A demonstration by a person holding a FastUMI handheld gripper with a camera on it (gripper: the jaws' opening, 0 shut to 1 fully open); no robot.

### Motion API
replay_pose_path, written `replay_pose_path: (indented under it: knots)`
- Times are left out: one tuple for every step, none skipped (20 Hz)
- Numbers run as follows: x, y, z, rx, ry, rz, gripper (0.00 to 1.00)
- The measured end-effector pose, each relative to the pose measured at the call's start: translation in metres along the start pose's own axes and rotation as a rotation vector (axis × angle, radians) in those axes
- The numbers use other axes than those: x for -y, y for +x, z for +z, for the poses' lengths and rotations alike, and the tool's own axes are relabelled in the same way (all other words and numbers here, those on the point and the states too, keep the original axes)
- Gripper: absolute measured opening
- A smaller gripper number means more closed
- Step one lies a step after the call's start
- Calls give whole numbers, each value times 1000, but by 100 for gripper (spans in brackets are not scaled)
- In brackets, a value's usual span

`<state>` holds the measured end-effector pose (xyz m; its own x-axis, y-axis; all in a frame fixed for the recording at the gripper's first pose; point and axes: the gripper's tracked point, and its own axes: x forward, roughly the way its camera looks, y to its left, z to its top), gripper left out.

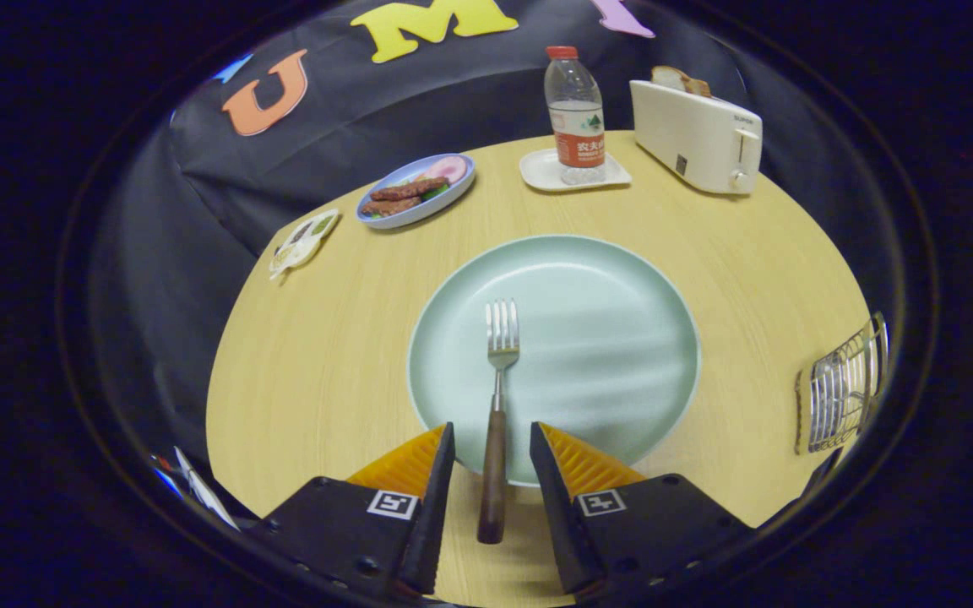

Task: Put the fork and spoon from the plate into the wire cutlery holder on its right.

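Note:
A fork (497, 397) with a dark wooden handle lies on the pale green plate (613, 338), tines pointing away, its handle reaching over the plate's near rim. My gripper (492, 447) is open, one finger on each side of the handle, with a gap on both sides. The wire cutlery holder (845, 393) stands on the table to the right of the plate.
On the round wooden table (326, 355), beyond the plate, stand a water bottle (575, 114) on a small white tray, a white toaster (698, 135) with bread in it, a blue dish (416, 190) of food and a small packet (305, 241).

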<state>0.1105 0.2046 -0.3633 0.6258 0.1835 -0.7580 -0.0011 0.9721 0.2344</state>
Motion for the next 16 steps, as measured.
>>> replay_pose_path:
  knots:
    - [5, 3, -1, -11, -9, -20, 54]
    - [7, 6, -3, -16, -10, -34, 36]
    - [7, 4, -3, -20, -9, -37, 18]
    - [4, 2, -4, -21, -12, -22, 17]
    - [2, 5, -4, -22, -20, -14, 13]
    - [1, 6, -5, -23, -24, -10, 12]
    - [1, 2, -6, -22, -25, 1, 8]
    - [0, -2, -6, -22, -28, 12, 8]
    - [1, -6, -6, -25, -43, 9, 8]
    - [3, -11, -7, -27, -55, 10, 3]
    - [2, -16, -6, -30, -70, 24, 3]
    - [4, -23, -5, -28, -83, 30, 3]
    - [8, -31, -4, -23, -96, 29, 3]
    - [12, -39, -3, -18, -106, 34, 3]
    - [15, -48, -3, -18, -115, 38, 3]
    - [19, -58, -2, -19, -124, 44, 3]
